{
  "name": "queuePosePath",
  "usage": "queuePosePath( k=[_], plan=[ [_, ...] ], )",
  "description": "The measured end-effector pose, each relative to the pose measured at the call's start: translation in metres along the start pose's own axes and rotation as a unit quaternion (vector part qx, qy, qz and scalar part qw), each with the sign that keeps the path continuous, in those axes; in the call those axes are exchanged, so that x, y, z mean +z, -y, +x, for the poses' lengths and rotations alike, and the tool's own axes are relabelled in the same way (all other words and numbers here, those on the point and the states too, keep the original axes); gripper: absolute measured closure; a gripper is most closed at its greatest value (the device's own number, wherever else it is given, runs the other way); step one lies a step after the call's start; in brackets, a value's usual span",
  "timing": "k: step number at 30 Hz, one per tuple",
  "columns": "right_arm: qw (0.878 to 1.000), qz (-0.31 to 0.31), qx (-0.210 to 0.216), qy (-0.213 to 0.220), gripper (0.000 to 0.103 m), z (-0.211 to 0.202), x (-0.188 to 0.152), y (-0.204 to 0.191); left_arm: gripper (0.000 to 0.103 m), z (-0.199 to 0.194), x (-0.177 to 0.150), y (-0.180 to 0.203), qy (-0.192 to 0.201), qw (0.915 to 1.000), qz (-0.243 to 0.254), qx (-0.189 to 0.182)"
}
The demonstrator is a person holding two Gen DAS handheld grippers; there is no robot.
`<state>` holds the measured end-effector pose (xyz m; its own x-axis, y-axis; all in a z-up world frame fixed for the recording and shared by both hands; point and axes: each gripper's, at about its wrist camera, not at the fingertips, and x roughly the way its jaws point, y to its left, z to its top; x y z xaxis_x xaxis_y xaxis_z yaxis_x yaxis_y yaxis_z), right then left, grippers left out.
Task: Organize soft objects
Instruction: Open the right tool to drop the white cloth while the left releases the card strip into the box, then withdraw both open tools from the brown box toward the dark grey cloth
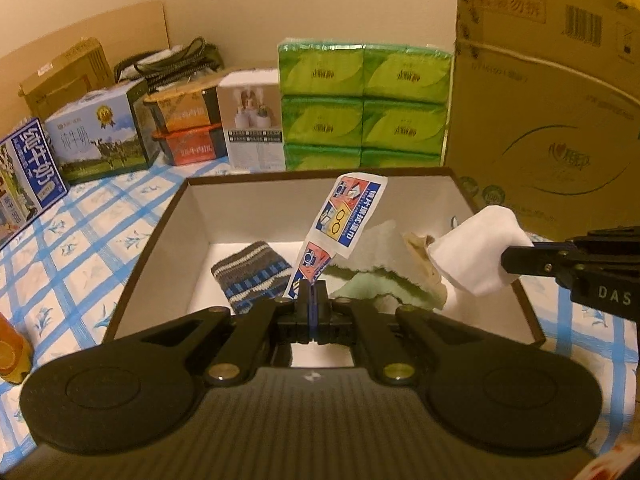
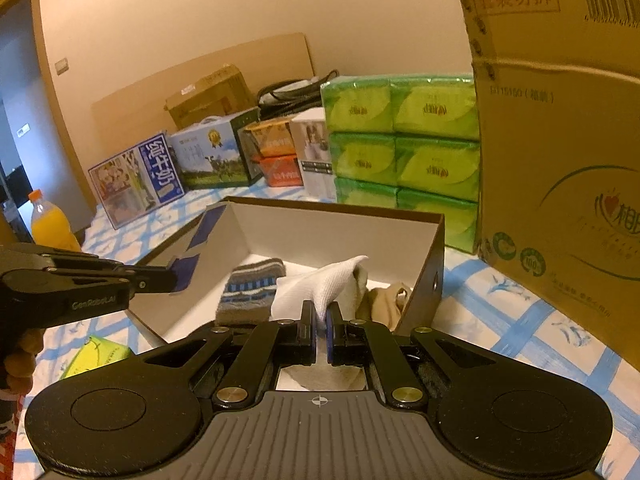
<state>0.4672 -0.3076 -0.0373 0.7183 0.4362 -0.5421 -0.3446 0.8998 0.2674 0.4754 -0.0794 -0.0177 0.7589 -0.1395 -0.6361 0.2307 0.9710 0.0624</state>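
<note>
An open brown box (image 1: 160, 232) with a white inside stands on the checked cloth; it also shows in the right wrist view (image 2: 434, 248). Inside lie a striped knitted sock (image 1: 250, 272), a pale green cloth (image 1: 380, 284) and a beige cloth (image 1: 420, 248). My left gripper (image 1: 311, 286) is shut on a strip of lens-wipe sachets (image 1: 344, 216) held over the box. My right gripper (image 2: 321, 316) is shut on a white cloth (image 2: 320, 284), held over the box's right side; the cloth also shows in the left wrist view (image 1: 476, 248).
Green tissue packs (image 1: 364, 108), milk cartons (image 1: 100, 136) and small boxes line the back. A large cardboard box (image 1: 552, 120) stands at the right. An orange juice bottle (image 2: 52, 224) stands at the left. A yellow-green packet (image 2: 96, 354) lies on the cloth.
</note>
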Motion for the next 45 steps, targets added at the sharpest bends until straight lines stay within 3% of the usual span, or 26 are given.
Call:
queuePosePath(
  k=[5, 10, 21, 23, 25, 26, 34, 45],
  plan=[
    [1.000, -0.003, -0.001, -0.004, 0.098, 0.005, -0.002, 0.000, 0.099, 0.016, -0.001, -0.004, -0.018, 0.9998, -0.001, 0.004],
    [1.000, -0.004, -0.001, -0.007, 0.098, 0.008, -0.001, -0.001, 0.084, 0.026, -0.001, -0.011, -0.035, 0.9992, -0.018, 0.004],
    [1.000, 0.006, 0.025, -0.013, 0.098, 0.012, 0.002, -0.004, 0.072, 0.016, -0.014, -0.041, -0.045, 0.9975, -0.050, 0.025],
    [1.000, 0.004, 0.012, -0.021, 0.089, 0.016, 0.004, -0.007, 0.069, 0.013, -0.015, -0.044, -0.046, 0.9972, -0.054, 0.024],
    [1.000, 0.005, 0.011, -0.021, 0.053, 0.016, 0.004, -0.008, 0.067, 0.010, -0.017, -0.046, -0.045, 0.9970, -0.059, 0.022],
    [1.000, 0.006, 0.014, -0.016, 0.049, 0.014, 0.003, -0.008, 0.066, 0.008, -0.017, -0.047, -0.045, 0.9969, -0.062, 0.021],
    [0.999, 0.021, -0.012, -0.025, 0.049, -0.007, -0.001, -0.003, 0.061, -0.014, -0.022, -0.052, -0.039, 0.9956, -0.084, 0.015],
    [0.997, 0.074, -0.003, -0.015, 0.049, -0.087, -0.021, -0.012, 0.059, -0.080, -0.045, -0.051, -0.024, 0.9927, -0.118, 0.011]
  ],
)
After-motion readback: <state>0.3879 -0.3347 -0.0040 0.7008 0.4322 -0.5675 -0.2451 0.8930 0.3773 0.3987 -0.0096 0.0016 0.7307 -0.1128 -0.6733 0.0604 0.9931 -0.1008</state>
